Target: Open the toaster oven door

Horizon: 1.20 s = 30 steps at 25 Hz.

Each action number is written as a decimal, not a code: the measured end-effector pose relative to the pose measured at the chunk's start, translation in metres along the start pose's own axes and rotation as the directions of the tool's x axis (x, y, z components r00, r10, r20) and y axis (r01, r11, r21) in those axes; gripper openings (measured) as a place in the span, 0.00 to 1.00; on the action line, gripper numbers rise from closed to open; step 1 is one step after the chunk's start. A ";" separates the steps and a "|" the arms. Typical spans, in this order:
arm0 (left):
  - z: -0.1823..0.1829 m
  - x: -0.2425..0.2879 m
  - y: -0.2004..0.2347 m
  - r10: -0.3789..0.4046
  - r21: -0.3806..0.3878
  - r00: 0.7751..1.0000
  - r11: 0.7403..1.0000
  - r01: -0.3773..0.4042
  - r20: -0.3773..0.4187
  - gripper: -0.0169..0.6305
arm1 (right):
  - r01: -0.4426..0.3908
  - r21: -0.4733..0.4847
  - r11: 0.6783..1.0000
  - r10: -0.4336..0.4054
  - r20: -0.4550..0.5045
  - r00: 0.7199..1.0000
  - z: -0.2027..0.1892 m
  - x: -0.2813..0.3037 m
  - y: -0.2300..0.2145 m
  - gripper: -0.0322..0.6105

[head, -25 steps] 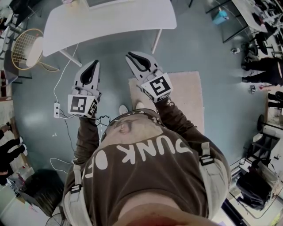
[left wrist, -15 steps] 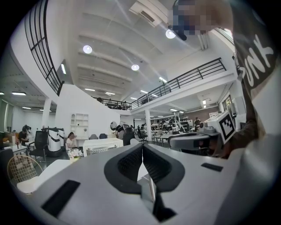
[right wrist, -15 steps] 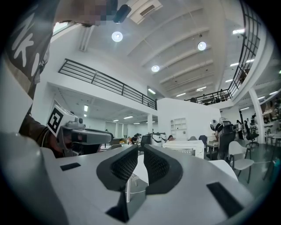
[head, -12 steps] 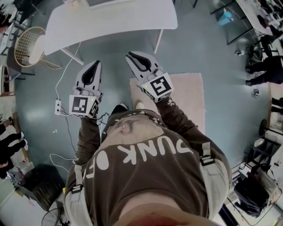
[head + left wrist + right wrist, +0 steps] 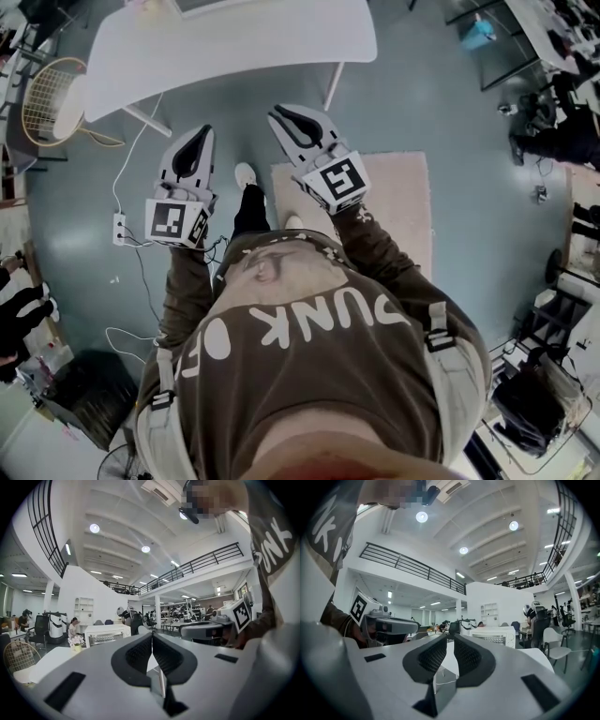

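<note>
The white toaster oven (image 5: 104,634) stands on a white table (image 5: 234,42) some way ahead of me, its glass door closed; the right gripper view shows the oven (image 5: 494,636) too. I hold both grippers at waist height above the floor, well short of the table. My left gripper (image 5: 200,131) has its jaws pressed together with nothing between them, as seen along the gripper (image 5: 152,634). My right gripper (image 5: 281,111) shows only a thin slit between its pads (image 5: 465,656) and holds nothing.
A small vase of flowers (image 5: 75,641) sits left of the oven. A round wicker chair (image 5: 52,98) stands left of the table. A power strip with cables (image 5: 120,232) lies on the floor at my left. A beige rug (image 5: 394,206) is under my right side. My shoe (image 5: 245,175) is forward.
One leg has stepped forward, its shoe now between the grippers. Both grippers keep about the same place and both jaws stay as they were.
</note>
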<state>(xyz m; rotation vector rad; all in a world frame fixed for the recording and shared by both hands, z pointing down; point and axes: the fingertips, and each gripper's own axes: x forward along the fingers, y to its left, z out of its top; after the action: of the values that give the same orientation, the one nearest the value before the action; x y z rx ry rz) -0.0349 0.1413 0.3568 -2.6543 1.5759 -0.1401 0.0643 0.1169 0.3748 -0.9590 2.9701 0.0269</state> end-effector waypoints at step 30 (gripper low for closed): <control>-0.036 0.203 0.300 -0.108 -0.073 0.994 0.991 0.108 0.006 0.03 | 0.194 -0.044 0.980 -0.199 -0.131 0.971 -0.017 0.294 -0.186 0.15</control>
<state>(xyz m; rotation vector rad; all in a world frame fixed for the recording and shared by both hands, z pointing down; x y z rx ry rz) -0.2041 -0.1803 0.3760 -2.7952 1.4648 -0.0852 -0.0653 -0.2057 0.3823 -1.3052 2.9850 0.0052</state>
